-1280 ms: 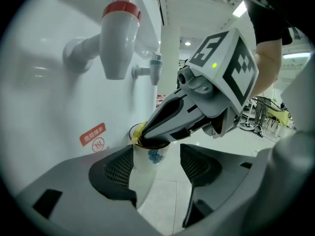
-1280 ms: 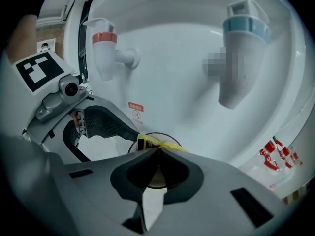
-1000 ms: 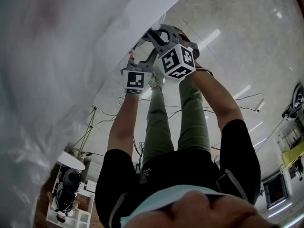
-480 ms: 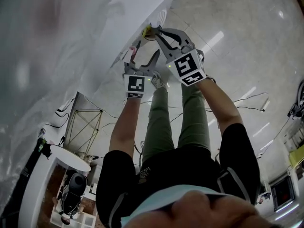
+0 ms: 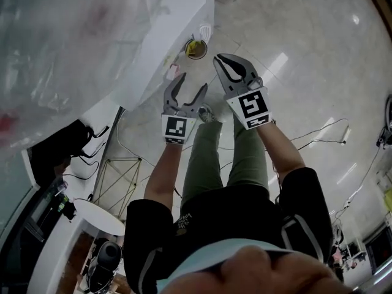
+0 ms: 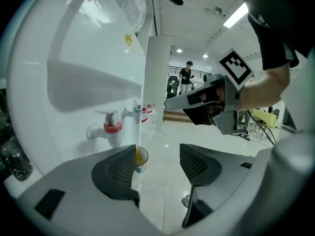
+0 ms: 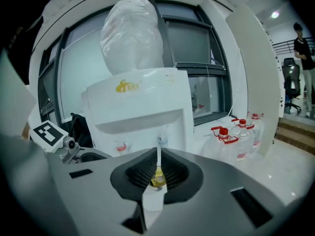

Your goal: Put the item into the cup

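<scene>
Yellow item (image 5: 193, 46) lies inside the cup (image 5: 204, 49) at 12 o'clock in the head view, under the white dispenser (image 5: 180, 17). My left gripper (image 5: 190, 82) is spread wide at the cup's 6 o'clock and my right gripper (image 5: 220, 60) is pressed together at its 4 o'clock, so I judge I should draw both straight back, clear of the rim. Left gripper view adds a red tap (image 6: 112, 128) at the cup's 10 o'clock and nothing between my fingers, while only the right gripper view shows, through the thin slit between them, that my closed fingers pinch nothing.

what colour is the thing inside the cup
The item is yellow, clearest in the head view.
</scene>
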Demonstrator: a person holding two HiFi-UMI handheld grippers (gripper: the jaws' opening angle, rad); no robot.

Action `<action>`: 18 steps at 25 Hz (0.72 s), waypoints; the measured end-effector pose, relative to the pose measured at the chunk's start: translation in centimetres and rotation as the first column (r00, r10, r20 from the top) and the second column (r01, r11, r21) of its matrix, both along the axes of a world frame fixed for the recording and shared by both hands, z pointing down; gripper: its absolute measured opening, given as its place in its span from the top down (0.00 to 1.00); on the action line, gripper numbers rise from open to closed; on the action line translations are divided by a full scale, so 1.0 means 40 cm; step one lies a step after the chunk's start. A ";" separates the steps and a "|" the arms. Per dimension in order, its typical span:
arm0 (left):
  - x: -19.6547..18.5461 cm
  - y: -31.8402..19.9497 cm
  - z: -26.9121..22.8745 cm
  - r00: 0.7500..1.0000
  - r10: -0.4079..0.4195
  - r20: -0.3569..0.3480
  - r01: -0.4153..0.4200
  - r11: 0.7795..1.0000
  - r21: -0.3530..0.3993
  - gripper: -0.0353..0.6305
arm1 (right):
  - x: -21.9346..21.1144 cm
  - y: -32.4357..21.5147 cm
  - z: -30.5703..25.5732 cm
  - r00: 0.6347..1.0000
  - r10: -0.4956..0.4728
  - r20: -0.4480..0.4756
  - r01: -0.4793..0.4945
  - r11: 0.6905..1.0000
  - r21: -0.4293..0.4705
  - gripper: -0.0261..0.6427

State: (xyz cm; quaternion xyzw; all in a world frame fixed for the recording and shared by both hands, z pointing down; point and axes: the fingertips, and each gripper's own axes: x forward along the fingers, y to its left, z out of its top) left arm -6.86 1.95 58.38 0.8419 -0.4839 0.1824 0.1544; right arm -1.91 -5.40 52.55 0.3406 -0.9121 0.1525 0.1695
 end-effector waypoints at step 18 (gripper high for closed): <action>0.007 0.110 -0.559 0.992 0.032 -0.121 -0.005 0.977 0.212 0.88 | 0.083 0.159 -0.420 0.990 0.112 0.083 -0.118 0.990 0.074 0.89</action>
